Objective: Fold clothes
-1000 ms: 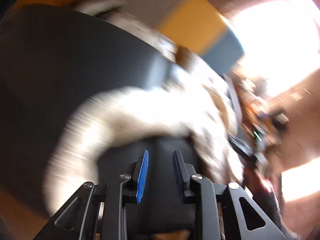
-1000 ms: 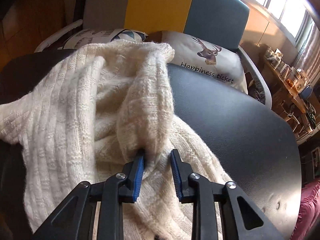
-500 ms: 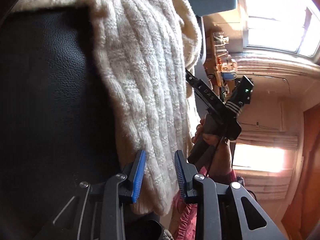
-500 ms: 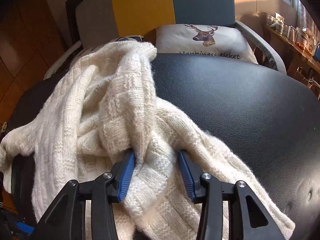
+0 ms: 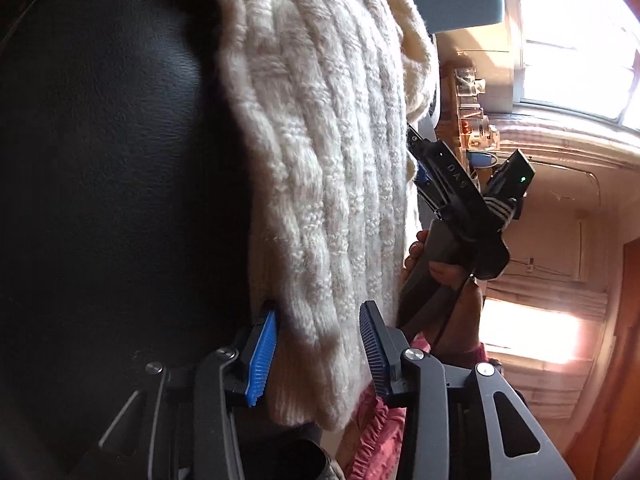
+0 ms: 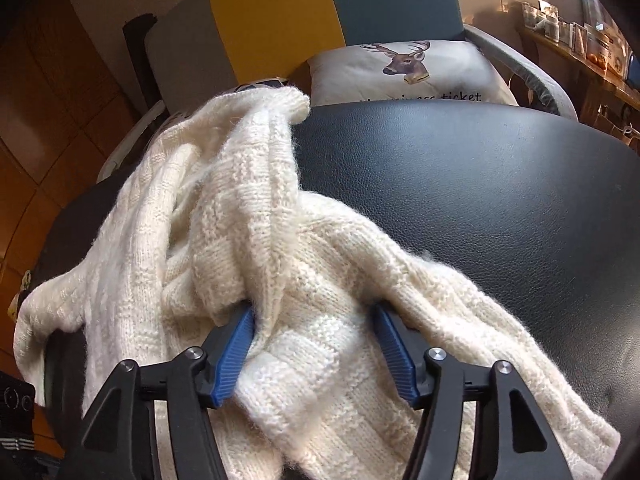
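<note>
Opening since half a second ago: right tool [image 6: 316, 350], jaws now spread wide, a thick bunch of the cream sweater [image 6: 256, 248] lying between them, not pinched.
Left tool [image 5: 316, 354]: jaws parted, straddling the sweater's hem edge at lower centre, no squeeze evident; swung in from a blurred sweep a second ago.
Sweater position: crumpled across the left half of the black padded surface [image 6: 480, 184], one edge hanging over its rim.
Meaning: grip released, regrasp likely; folding barely begun.
</note>
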A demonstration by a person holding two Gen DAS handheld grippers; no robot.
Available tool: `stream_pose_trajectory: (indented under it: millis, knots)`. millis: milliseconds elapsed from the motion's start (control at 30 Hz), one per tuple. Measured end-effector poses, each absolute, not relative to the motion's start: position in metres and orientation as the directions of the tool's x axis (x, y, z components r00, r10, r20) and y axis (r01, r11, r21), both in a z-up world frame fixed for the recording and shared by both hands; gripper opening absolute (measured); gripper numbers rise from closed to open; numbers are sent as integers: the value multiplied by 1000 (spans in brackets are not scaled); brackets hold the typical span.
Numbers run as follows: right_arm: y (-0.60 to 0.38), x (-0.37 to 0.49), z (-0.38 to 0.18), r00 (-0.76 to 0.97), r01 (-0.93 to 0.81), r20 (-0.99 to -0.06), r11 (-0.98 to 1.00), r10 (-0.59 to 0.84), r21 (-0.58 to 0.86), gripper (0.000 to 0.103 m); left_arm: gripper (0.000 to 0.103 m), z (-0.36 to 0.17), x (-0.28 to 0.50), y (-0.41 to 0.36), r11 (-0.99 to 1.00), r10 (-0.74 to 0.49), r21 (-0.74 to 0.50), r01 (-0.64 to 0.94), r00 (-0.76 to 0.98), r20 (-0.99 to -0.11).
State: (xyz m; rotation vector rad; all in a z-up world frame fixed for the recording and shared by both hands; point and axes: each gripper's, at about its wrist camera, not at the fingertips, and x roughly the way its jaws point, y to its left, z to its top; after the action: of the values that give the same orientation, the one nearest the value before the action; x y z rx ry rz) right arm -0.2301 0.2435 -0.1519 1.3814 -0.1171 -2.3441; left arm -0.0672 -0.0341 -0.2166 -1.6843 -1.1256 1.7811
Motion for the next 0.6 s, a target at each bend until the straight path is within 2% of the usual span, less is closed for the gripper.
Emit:
stream_pose_trajectory:
  millis: [33, 67, 100, 200, 267, 333, 367, 500, 533, 600]
  knots:
    - [241, -231, -153, -407, 329, -820, -902, -402, 279, 78, 14, -214, -67, -33, -583, 772, -789, 194, -172, -612]
    - [237, -231, -154, -392, 360, -829, -895, -400, 262, 85, 11, -207, -66, -35, -577, 774, -798, 171, -198, -602]
    - [230, -228, -155, -377, 400, -843, -888, -384, 225, 87, 8, -199, -64, -37, -569, 777, -809, 147, -227, -587]
    - [204, -217, -156, -392, 506, -886, -862, -247, 17, 86, 6, -164, -55, -64, -560, 771, -826, 69, -320, -550]
    - [198, -214, -148, -422, 496, -881, -868, -213, -28, 53, 6, -139, -46, -95, -571, 748, -821, 26, -397, -532]
    - [197, -209, -139, -469, 488, -864, -869, -183, -81, 37, 6, -125, -36, -134, -610, 700, -792, 20, -456, -550]
    - [202, -209, -135, -479, 476, -859, -875, -178, -84, 33, 6, -119, -32, -153, -630, 674, -777, 19, -483, -559]
    - [240, -216, -130, -472, 379, -865, -925, -169, -26, 34, 6, -132, -26, -214, -733, 529, -669, 123, -516, -674]
    - [254, -219, -133, -467, 338, -872, -941, -149, -20, 39, 6, -145, -25, -222, -753, 496, -637, 164, -495, -714]
    - [282, -223, -139, -452, 253, -885, -967, -109, -11, 42, 6, -172, -23, -235, -789, 430, -565, 242, -442, -788]
